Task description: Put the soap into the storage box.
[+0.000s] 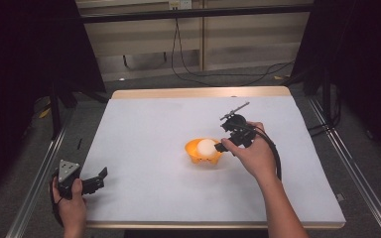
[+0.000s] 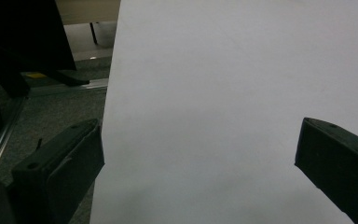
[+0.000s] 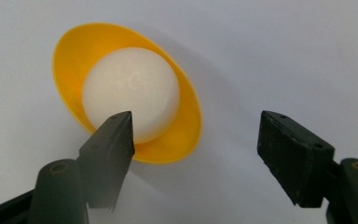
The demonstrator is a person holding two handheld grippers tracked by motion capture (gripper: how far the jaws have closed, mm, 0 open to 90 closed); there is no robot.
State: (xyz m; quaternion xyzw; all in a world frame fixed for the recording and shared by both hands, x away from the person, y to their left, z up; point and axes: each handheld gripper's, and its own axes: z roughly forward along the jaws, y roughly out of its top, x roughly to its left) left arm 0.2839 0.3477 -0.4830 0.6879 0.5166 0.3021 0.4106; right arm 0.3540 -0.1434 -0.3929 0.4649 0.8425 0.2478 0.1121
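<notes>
Hovering just beside the orange bowl (image 1: pixel 203 151), the right gripper (image 1: pixel 226 144) stands with its jaws spread wide and nothing between them; in the right gripper view one jaw overlaps the near rim of the bowl (image 3: pixel 186 140) and the lower edge of the white ball (image 3: pixel 130 93), while the other jaw stands well clear over bare table, so the opening is not yet centred on either object. Judged step: approach for a grasp, not yet a grip. The next move appears to call for shifting the gripper toward the bowl until ball or rim sits between the jaws, then lowering and closing; whether the target is the ball or the bowl's wall cannot be told. The ball (image 1: pixel 207 147) rests inside the bowl near the middle of the white table sheet (image 1: pixel 144 124). It looks smooth, matte, round and nearly as wide as the bowl's interior, so a ball grasp would need almost the full jaw span and could slip on the curved surface. The bowl is thin-walled, glossy orange-yellow plastic with a flared rim, probably light enough to slide or tip if nudged by a jaw. The left gripper (image 1: pixel 96 179) rests at the near left corner of the table, well apart from the bowl, held in the person's left hand (image 1: pixel 72 206); the left gripper view shows its jaws wide apart over plain white sheet (image 2: pixel 223 93), holding nothing. Idle for now.
</notes>
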